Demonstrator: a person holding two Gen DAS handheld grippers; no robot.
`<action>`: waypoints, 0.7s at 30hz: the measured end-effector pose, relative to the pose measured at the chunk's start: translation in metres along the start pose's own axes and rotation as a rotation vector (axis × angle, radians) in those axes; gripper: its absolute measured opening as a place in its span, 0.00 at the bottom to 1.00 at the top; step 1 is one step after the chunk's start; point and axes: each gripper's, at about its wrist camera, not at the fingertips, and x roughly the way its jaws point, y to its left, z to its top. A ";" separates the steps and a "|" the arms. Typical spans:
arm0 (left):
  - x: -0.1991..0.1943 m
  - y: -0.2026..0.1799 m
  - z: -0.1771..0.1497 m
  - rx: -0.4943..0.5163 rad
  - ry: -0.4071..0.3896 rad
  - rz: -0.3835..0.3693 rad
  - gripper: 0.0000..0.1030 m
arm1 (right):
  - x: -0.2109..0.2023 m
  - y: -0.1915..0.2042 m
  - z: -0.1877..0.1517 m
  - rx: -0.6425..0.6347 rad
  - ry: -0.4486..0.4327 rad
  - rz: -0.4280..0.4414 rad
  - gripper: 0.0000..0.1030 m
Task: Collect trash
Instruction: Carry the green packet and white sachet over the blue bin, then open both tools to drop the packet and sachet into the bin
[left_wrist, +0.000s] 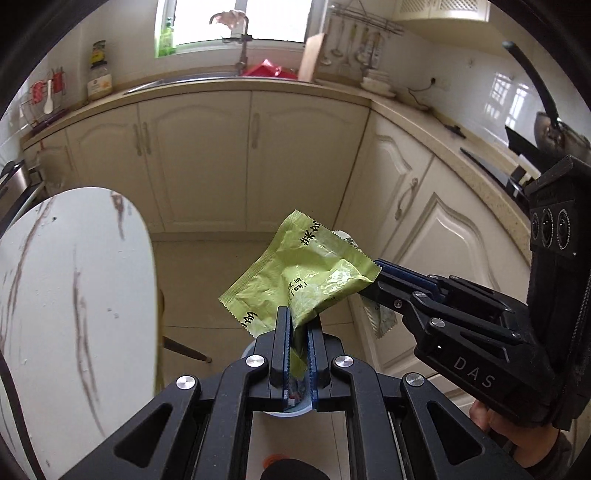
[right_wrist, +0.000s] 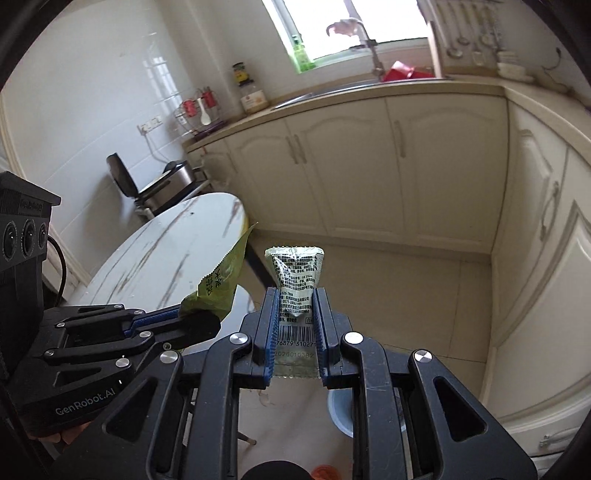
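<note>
Clamped in our left gripper (left_wrist: 298, 325) we are holding a crumpled green wrapper (left_wrist: 295, 273), its jaws pinched tight on the lower edge. We are gripping a silvery printed sachet (right_wrist: 294, 280) in our right gripper (right_wrist: 294, 325), pads pressing its sides, the barcode showing between them. Both pieces are hanging in the air beside the white marble table (right_wrist: 155, 266), above the tiled floor (right_wrist: 406, 314). Below, we are seeing a pale blue bin (right_wrist: 341, 413) near the cream cabinets (left_wrist: 251, 158).
</note>
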 end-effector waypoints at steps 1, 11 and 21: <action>0.012 -0.002 0.003 0.009 0.018 -0.006 0.04 | 0.003 -0.010 -0.003 0.019 0.006 -0.009 0.17; 0.130 0.002 0.044 0.060 0.167 -0.012 0.05 | 0.048 -0.088 -0.031 0.153 0.090 -0.071 0.17; 0.178 0.000 0.044 0.052 0.194 0.029 0.31 | 0.078 -0.110 -0.044 0.184 0.142 -0.078 0.17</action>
